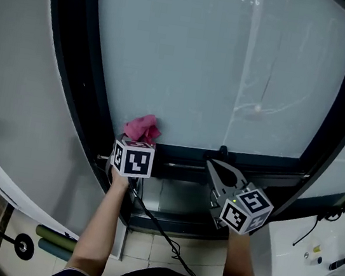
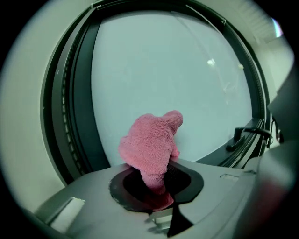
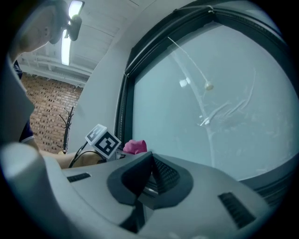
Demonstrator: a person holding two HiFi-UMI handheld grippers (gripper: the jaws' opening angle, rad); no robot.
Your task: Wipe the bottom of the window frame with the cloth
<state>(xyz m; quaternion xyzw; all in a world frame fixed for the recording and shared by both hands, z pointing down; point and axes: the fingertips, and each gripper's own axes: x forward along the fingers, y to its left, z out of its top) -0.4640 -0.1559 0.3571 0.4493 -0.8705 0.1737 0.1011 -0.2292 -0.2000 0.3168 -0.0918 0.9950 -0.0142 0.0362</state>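
Observation:
A pink cloth (image 1: 142,128) bunches out of my left gripper (image 1: 137,142), which is shut on it at the lower left corner of the window. In the left gripper view the cloth (image 2: 152,149) rises from between the jaws against the pale glass. The dark bottom frame rail (image 1: 259,161) runs right from there. My right gripper (image 1: 220,171) hovers by the rail's middle, jaws together with nothing between them. The right gripper view also catches the cloth (image 3: 135,146) beyond the left gripper's marker cube (image 3: 103,141).
A black window handle (image 1: 222,152) sits on the bottom rail. The dark left frame (image 1: 74,68) curves up beside the grey wall. A cable (image 1: 158,232) trails down from the left gripper. White equipment (image 1: 315,258) stands at lower right.

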